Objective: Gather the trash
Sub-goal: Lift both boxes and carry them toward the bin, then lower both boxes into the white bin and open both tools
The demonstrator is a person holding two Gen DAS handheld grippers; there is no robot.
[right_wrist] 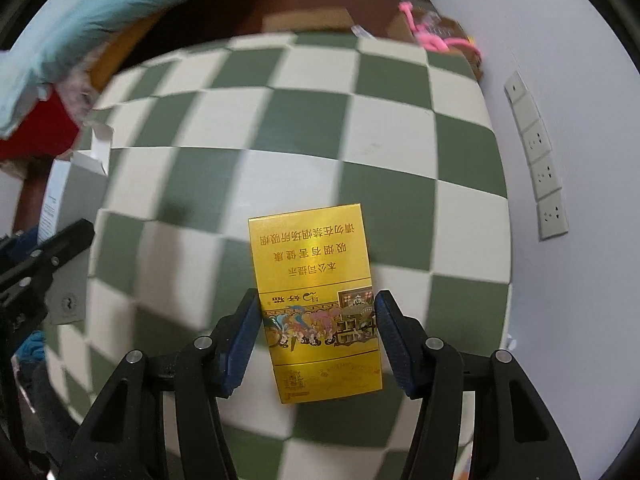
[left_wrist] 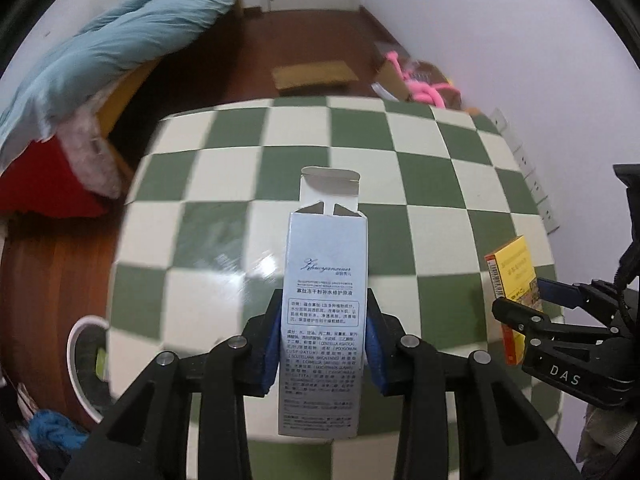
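My left gripper clamps the grey box above the checkered table; my right gripper clamps the yellow pack.

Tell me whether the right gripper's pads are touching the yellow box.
Touching. The right wrist view shows the right gripper with both blue pads pressed against the sides of the yellow box, which is lifted above the checkered table.

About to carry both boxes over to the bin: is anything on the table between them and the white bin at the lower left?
Nothing visible. The left gripper holds the grey box, the right gripper the yellow box, both above the checkered table. The white bin sits past the table's edge.
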